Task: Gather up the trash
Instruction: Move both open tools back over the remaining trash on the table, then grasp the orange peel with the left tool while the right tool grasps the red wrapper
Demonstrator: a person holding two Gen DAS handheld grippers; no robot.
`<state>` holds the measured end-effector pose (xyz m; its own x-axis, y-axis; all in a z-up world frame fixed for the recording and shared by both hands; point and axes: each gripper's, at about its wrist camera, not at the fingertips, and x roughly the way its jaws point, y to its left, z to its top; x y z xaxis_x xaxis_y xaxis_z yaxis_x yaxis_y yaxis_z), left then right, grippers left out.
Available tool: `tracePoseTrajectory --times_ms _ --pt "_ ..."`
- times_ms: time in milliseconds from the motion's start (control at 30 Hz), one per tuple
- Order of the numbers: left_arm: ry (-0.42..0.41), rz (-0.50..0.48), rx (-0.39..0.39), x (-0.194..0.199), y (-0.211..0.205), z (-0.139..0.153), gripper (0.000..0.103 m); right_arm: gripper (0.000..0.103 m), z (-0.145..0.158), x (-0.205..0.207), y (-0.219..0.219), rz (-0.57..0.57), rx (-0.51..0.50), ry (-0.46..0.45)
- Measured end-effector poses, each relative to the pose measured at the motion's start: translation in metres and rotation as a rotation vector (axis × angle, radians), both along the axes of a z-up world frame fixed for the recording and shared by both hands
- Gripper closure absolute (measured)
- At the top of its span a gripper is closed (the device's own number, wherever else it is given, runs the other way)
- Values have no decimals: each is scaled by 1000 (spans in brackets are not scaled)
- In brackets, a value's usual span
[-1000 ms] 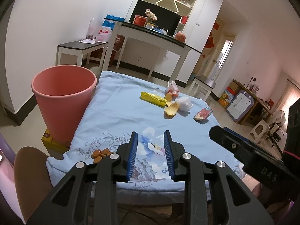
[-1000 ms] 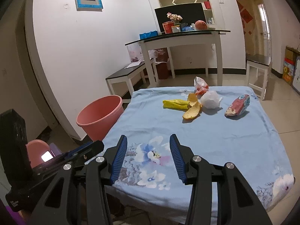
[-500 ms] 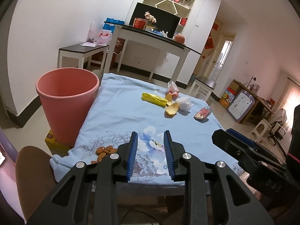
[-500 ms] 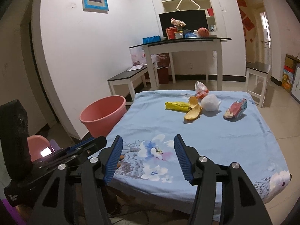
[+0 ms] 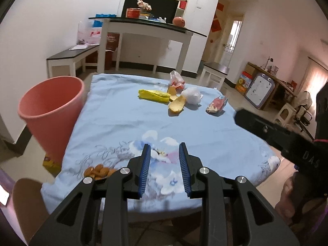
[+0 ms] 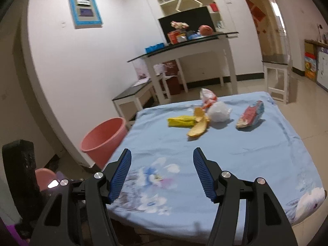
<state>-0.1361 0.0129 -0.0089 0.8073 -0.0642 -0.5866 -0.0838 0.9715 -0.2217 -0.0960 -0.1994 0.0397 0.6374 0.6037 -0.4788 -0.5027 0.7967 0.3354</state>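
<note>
— Where's the rubbish? 
— On the blue tablecloth (image 5: 123, 123), clustered toward twelve o'clock; the pink bin (image 5: 51, 110) stands off the table's edge at nine. 
— Biggest bit? 
— The yellow wrapper (image 5: 153, 95): light, crinkly, slippery, best pinched mid-length. Then the white wad (image 5: 192, 95), soft anywhere. The peel (image 5: 176, 106) looks limp; grip its edge. 
— The tongs? 
— Left gripper (image 5: 165, 169) narrow and empty; right gripper (image 6: 162, 172) opening, nothing between its jaws.
</note>
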Motion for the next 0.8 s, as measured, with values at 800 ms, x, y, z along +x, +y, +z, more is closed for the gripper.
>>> tracePoseTrajectory --times_ms 800 --pt "208 -75 -86 191 -7 -33 74 41 -27 140 -58 -242 -36 128"
